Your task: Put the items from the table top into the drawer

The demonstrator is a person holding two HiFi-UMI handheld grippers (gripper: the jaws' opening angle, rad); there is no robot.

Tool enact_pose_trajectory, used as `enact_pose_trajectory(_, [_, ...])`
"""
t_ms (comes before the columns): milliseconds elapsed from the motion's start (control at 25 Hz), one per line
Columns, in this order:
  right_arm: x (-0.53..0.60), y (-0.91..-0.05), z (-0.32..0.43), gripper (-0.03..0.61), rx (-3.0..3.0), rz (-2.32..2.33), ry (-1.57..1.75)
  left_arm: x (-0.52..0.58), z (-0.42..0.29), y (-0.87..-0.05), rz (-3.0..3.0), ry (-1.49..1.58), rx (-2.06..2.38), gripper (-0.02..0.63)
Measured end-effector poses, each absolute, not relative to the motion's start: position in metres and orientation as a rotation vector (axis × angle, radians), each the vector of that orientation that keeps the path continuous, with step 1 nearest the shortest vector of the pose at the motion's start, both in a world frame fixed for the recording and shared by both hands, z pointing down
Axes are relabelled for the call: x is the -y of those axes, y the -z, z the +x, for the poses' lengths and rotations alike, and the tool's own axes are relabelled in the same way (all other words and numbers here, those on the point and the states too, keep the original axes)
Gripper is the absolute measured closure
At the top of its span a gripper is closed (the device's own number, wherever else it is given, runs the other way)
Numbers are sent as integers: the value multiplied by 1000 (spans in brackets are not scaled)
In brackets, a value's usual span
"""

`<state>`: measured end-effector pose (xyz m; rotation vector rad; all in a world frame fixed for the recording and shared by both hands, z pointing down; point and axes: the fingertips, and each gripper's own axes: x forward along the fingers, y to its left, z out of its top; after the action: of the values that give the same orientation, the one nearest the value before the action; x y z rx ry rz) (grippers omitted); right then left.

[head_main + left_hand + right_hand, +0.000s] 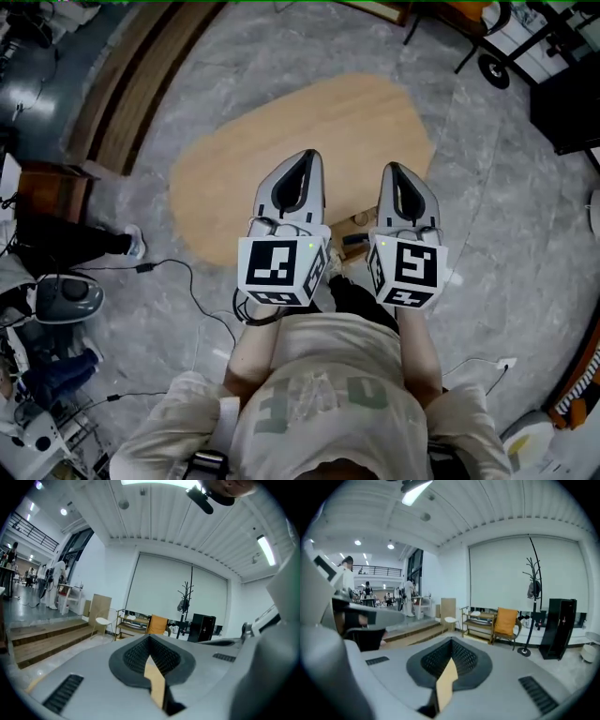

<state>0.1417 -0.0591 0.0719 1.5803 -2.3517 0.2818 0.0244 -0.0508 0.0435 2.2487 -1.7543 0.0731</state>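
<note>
Hovering above the oval wooden worktop (281,131), the left gripper (302,169) and right gripper (398,183) hold their fingers pressed together, empty. No items show, so weight and grasp points cannot be judged.

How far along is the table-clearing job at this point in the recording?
Looks done: no items show on the visible wooden table top. In hand: nothing; left gripper and right gripper are held up, fingers together and empty. Left: unclear, since the drawer is not identifiable and the grippers hide the table's near edge.
</note>
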Motion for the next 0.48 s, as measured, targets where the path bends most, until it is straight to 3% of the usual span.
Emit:
enact_pose_trajectory(200, [20, 7, 134, 572, 2510, 1580, -206, 23, 49, 13, 2377, -74, 1777, 607])
enact_pose_trajectory(480, [5, 34, 142, 572, 2578, 1592, -142, 11, 66, 40, 2474, -55, 1799, 607])
